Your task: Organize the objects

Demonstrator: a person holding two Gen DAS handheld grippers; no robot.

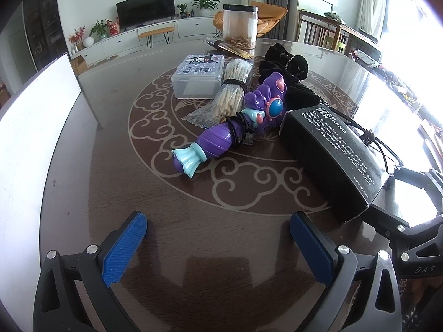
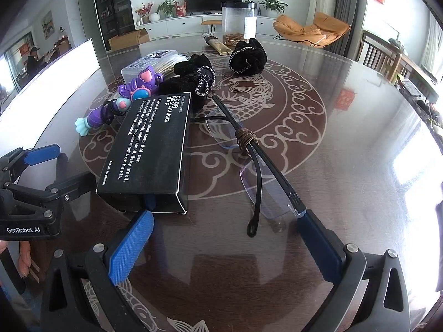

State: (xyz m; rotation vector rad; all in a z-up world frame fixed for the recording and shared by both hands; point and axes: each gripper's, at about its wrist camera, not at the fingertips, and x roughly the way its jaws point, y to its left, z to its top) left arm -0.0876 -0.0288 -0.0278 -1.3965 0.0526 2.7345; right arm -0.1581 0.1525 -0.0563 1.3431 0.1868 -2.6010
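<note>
A black box labelled "odor removing bar" lies on the round dark table, also in the right wrist view. A purple toy wand lies left of it. Black-framed glasses lie right of the box. My left gripper is open and empty, short of the wand and box. My right gripper is open; its right fingertip sits by the glasses' near corner, its left fingertip by the box's near end. The left gripper shows at the left.
A clear plastic case and a bagged bundle of sticks lie behind the wand. Black velvet pouches lie mid-table. A clear jar and a tube stand at the far edge. A white board stands at left.
</note>
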